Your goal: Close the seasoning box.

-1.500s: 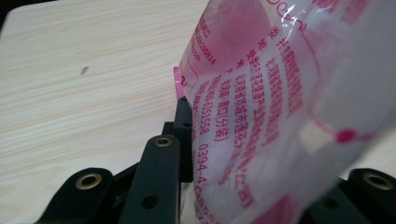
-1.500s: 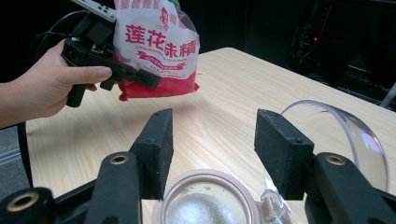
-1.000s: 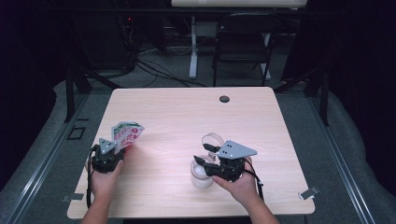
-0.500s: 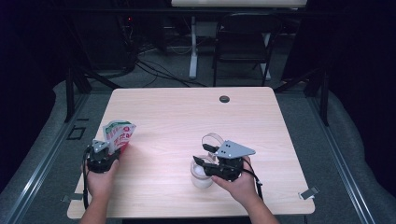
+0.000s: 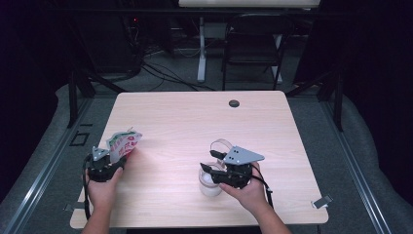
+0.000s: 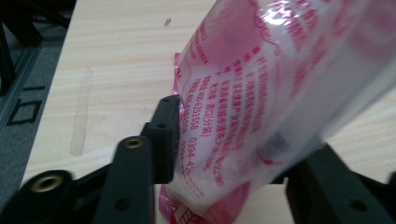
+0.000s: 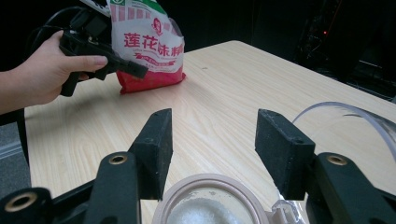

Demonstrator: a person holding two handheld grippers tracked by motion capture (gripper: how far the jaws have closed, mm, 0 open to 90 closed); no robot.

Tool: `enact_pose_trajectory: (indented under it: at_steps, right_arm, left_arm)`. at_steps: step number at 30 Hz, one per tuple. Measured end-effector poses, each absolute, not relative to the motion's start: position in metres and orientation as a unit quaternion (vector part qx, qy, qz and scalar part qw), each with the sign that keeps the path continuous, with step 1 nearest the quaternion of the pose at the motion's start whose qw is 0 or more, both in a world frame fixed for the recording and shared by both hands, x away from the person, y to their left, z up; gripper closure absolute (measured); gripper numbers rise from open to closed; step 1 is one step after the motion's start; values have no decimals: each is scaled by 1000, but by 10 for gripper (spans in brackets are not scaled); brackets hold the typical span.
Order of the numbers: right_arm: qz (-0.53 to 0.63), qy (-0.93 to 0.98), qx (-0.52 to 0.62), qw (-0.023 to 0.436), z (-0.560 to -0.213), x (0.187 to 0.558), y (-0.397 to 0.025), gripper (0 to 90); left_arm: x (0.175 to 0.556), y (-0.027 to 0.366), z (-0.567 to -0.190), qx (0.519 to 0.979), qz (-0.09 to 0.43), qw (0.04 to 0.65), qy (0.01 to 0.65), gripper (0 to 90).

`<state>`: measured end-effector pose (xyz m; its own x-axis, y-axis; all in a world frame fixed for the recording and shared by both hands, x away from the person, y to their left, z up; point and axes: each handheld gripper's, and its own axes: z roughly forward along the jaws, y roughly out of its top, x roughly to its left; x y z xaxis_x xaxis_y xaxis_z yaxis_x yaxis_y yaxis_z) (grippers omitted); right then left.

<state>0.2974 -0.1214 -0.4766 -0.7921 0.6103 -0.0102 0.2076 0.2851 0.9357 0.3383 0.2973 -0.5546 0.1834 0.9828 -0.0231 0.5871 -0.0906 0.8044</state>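
Seasoning bag [image 6: 261, 93]: soft, crinkly, slippery; clamped near its bottom edge between the left gripper [image 5: 104, 163] fingers.
Right gripper [image 7: 212, 149]: fingers held apart above the open jar [image 7: 208, 205].

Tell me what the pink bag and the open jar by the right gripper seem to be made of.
The bag looks like thin glossy plastic film: it shines, creases and is partly see-through under its pink print. The jar appears to be translucent plastic with a pale pinkish rim, holding white grains; its flipped-open clear lid looks like rigid plastic. The tabletop seems a matte light wood-grain laminate.
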Motion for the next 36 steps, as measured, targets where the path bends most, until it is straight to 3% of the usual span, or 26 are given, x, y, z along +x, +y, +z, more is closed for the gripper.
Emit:
enact_pose_trajectory:
  at_steps: [8,21,26,36]
  right_arm:
    - [535,783,259,185,-478,299,-118,466]
    - [535,783,259,186,-477,300,-117,463]
    - [535,782,259,186,-477,300,-117,460]
    - [544,775,259,193,-473,297,-121,458]
  left_arm:
    - [334,295,-552,683,294,344,573,327]
    - [319,284,-535,678,292,391,550,333]
    - [311,269,-525,698,308,392,514,329]
    - [309,234,-528,743,285,392,462,328]
